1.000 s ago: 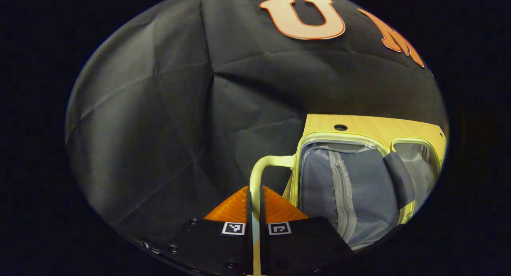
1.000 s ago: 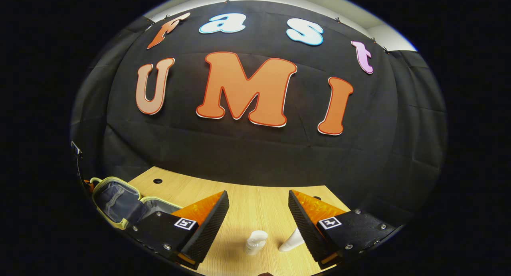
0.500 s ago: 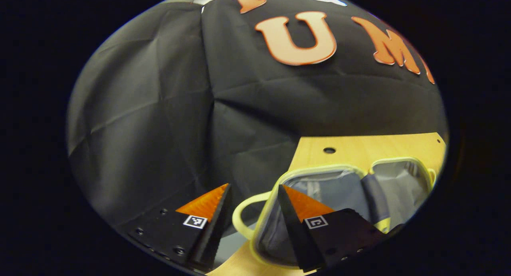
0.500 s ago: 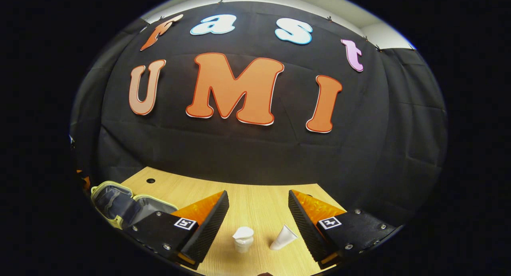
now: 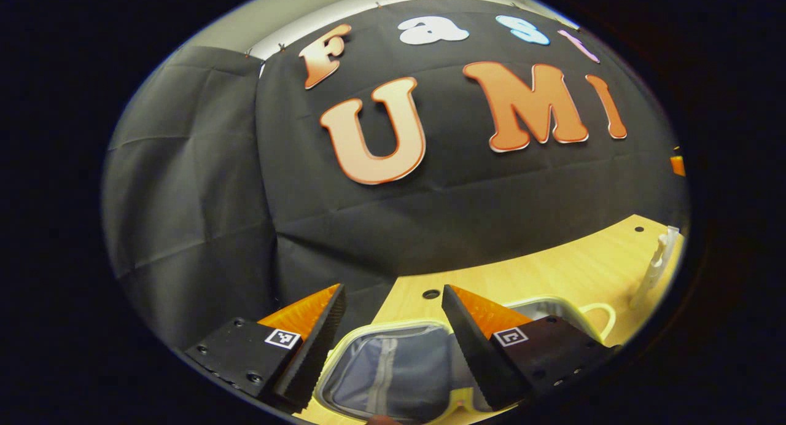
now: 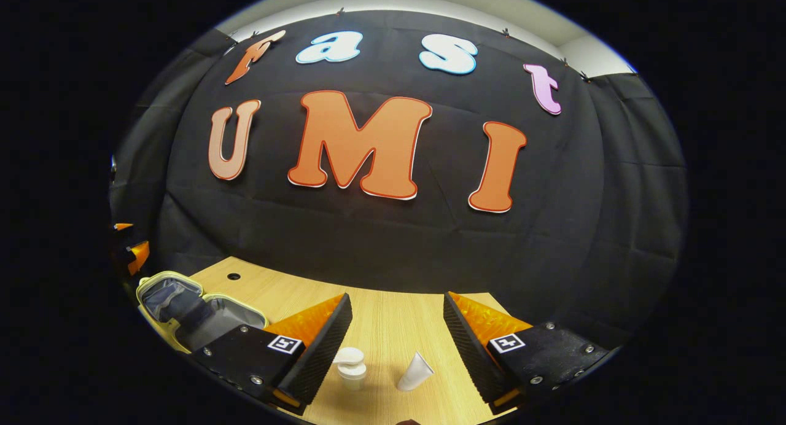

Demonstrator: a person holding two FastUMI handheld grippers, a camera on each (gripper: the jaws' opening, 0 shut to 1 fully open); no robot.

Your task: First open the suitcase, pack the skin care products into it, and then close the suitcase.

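Right gripper view: wide, empty right tongs [image 6: 396, 345] frame jar [image 6: 350, 368] and tube [image 6: 416, 371].

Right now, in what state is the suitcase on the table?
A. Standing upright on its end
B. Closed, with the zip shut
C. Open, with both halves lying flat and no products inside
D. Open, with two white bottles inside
C: the suitcase lies open with its grey lining showing, and the two white products, a jar and a tube, stand on the table apart from it.
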